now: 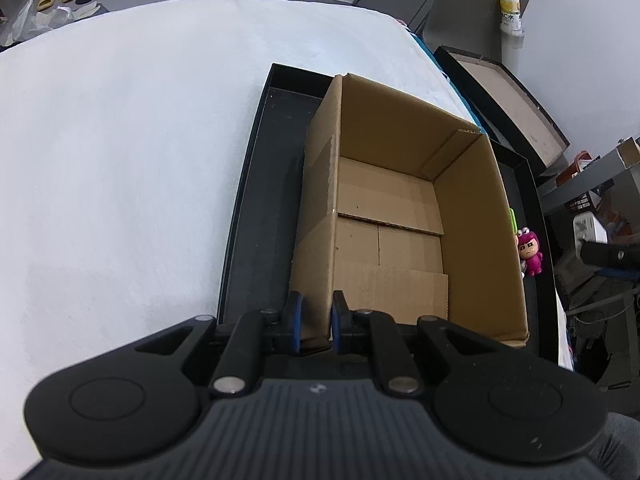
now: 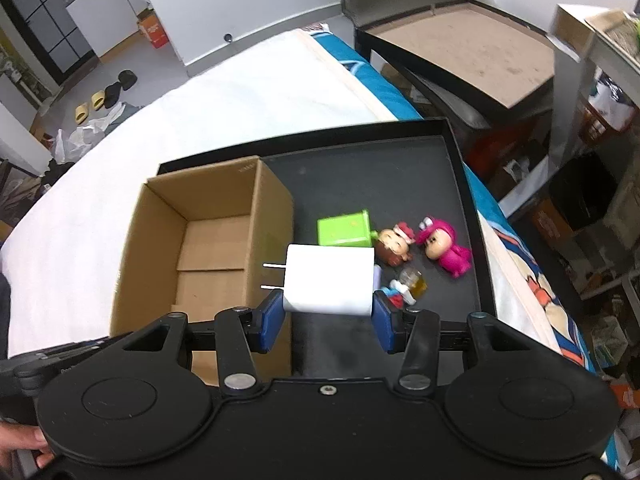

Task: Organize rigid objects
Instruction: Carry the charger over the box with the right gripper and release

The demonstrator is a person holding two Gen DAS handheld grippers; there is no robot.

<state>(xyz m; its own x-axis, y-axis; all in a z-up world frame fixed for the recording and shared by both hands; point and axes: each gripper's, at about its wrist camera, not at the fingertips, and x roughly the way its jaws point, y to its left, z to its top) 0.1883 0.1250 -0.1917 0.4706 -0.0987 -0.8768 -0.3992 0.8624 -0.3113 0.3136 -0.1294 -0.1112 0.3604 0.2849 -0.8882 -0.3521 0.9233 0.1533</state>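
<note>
Right tongs (image 2: 329,312) clamped on a white charger (image 2: 330,278), blue pads pressing its two short ends, prongs pointing left toward the cardboard box (image 2: 208,248). Held just above the black tray (image 2: 460,184), right beside the box's near right wall. Beyond the charger, lying on the tray floor: a green block (image 2: 345,228), a brown-haired figurine (image 2: 396,245), a pink figurine (image 2: 442,247) and a small blue-and-red toy (image 2: 400,294), partly hidden behind the right pad.

Left tongs (image 1: 316,320) closed on the near left corner of the cardboard box (image 1: 400,216), one pad outside the wall, one inside. Box standing open inside the black tray (image 1: 260,200), on a white bed (image 1: 120,160). Pink figurine (image 1: 530,254) peeking past the box's right wall.
</note>
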